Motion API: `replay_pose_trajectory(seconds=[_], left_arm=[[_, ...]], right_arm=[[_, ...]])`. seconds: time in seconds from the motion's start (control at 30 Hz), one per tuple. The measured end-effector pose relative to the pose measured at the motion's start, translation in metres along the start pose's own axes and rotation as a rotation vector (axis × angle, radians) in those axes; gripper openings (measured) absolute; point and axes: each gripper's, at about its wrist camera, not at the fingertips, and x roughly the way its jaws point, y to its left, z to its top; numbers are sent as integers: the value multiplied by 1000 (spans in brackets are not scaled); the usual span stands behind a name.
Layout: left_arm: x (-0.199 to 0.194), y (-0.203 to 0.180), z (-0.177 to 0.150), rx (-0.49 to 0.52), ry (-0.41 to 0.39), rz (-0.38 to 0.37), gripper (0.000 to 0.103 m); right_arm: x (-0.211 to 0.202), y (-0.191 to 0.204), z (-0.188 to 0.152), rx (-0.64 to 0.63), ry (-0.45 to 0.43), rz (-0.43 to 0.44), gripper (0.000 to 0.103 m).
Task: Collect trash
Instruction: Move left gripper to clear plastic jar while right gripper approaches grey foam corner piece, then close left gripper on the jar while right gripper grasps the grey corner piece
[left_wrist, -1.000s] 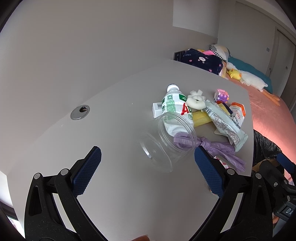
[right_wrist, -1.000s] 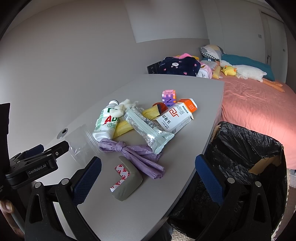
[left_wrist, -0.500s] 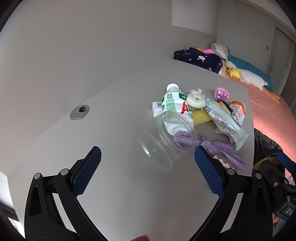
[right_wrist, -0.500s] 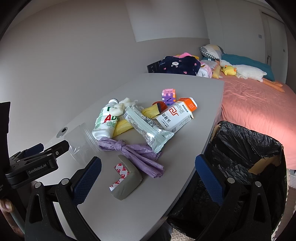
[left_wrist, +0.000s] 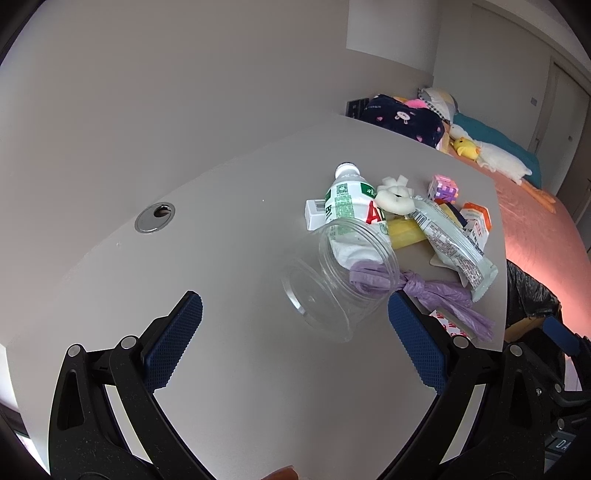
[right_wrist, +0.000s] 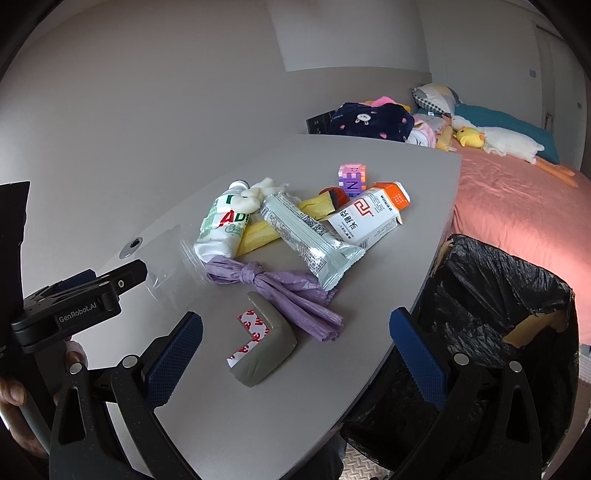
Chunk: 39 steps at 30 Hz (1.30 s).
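Both jaws wide, the right hand-held gripper (right_wrist: 295, 354) hovers over a grey corner guard (right_wrist: 267, 349) on the bench (right_wrist: 388, 155); the left hand-held gripper (left_wrist: 295, 336), marked "GenRobot.AI", faces a clear jar (left_wrist: 338, 280). Beyond the jar: an "AD" bottle (right_wrist: 223, 227), a carton (right_wrist: 369, 216).

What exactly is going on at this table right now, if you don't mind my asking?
A person holds a gripper in each hand over a grey table strewn with trash. The left gripper is open, facing a clear plastic jar on its side. The right gripper is open above a grey corner guard, beside a black-lined trash bin. Nothing is held yet.
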Motion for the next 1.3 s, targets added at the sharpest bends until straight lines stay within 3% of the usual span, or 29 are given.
replay_pose_trajectory(seconds=[0.53,0.93,1.13,1.2,1.3], left_arm=[[21,-3,-1,23,37,-15,97],[48,-12,16,40,55,-53,97],[66,-13,23,58,74,-88,97],[73,-12,24,55,84,-109,97],[81,-7,25,45,87,-125,97]], right_arm=[[26,8,-12,22,100,96,101],[50,12,-13,15,129,83,101],[64,17,-13,-11,147,63,90],[68,18,-14,-18,154,57,81],[70,17,-15,-27,145,57,57]])
